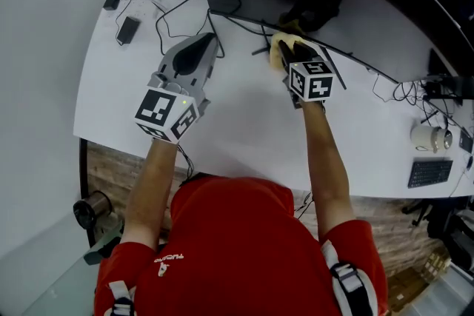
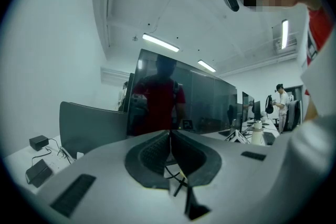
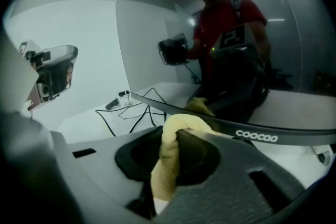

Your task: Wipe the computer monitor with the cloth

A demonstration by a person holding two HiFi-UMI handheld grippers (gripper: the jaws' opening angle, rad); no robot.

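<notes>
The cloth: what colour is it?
The cloth is pale yellow, clearest in the right gripper view.

White desk (image 1: 244, 129) — power adapters (image 1: 127, 29), mug (image 1: 428, 137), keyboard (image 1: 429, 172)

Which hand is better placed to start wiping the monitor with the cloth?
Right. The right tongs are shut on the cloth, close to the lower edge of the monitor. The left tongs are shut on nothing.

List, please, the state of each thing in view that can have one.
left gripper, jaws shut, nothing between them.
right gripper, jaws shut on the cloth.
cloth, bunched, pinched, near the monitor's lower edge.
monitor, screen dark, showing reflections.
mug, upright on the desk.
</notes>
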